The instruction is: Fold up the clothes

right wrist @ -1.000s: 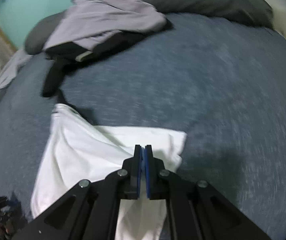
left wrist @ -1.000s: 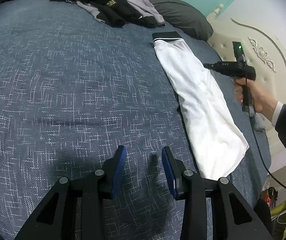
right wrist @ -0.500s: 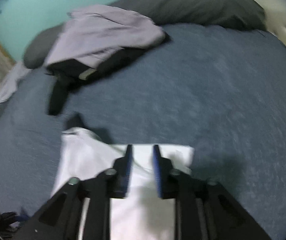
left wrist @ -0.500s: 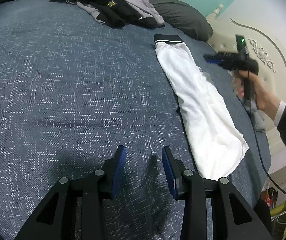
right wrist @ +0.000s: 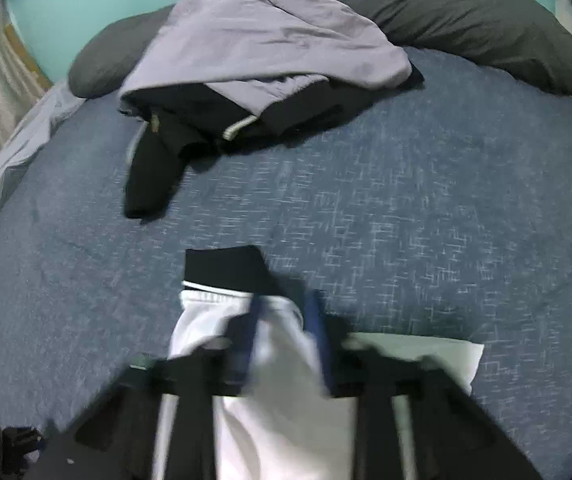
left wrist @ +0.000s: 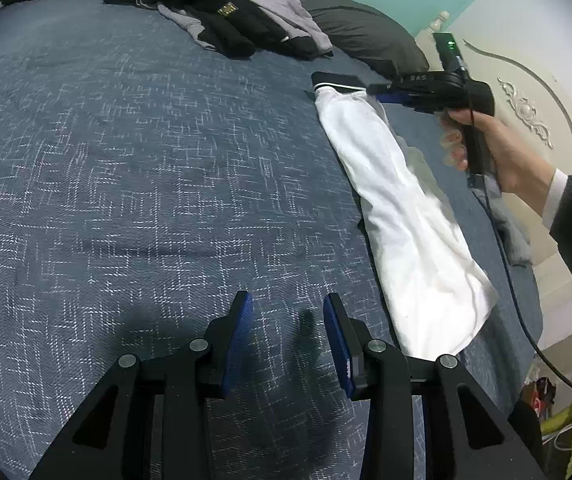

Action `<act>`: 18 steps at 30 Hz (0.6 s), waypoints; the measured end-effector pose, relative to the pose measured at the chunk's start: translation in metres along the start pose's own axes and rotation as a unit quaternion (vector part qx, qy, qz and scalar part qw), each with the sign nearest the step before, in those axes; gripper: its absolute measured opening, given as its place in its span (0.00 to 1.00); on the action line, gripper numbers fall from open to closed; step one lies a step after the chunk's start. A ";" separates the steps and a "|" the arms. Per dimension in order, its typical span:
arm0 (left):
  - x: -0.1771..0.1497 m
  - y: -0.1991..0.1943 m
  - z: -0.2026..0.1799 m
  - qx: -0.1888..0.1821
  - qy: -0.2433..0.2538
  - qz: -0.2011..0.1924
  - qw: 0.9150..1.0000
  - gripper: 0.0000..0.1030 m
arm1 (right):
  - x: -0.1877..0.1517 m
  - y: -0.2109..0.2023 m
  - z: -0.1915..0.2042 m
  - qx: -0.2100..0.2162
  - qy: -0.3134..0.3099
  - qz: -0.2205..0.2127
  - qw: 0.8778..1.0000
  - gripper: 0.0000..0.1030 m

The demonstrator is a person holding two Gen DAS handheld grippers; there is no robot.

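Centrally, the folded white garment with a black waistband lay on the blue woven bedspread. Left gripper stood spread, empty; right gripper was closing above the garment, pinching nothing.

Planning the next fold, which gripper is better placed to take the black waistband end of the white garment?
Right: the right gripper hangs above the white garment near its waistband, closing on nothing. The left gripper is over bare blanket.

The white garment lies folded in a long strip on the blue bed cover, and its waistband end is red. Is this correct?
Not quite: the waistband is black, not red, as the right wrist view shows. The white garment does lie folded in a long strip on the blue bed cover.
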State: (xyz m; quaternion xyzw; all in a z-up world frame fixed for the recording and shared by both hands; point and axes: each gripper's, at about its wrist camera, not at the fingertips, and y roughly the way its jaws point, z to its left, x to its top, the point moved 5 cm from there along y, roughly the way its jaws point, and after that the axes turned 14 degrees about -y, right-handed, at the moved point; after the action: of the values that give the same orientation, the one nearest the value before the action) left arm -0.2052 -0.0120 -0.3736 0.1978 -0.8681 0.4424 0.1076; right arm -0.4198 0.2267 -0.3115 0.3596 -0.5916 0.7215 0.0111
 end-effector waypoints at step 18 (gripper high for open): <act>-0.002 0.000 -0.002 0.000 0.003 0.002 1.000 0.39 | 0.014 -0.018 0.007 -0.033 0.006 -0.048 0.998 0.04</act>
State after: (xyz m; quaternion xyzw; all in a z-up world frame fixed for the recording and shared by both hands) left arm -0.2033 -0.0098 -0.3734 0.1950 -0.8679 0.4436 0.1095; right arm -0.4180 0.2203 -0.2884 0.3831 -0.5972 0.7021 0.0609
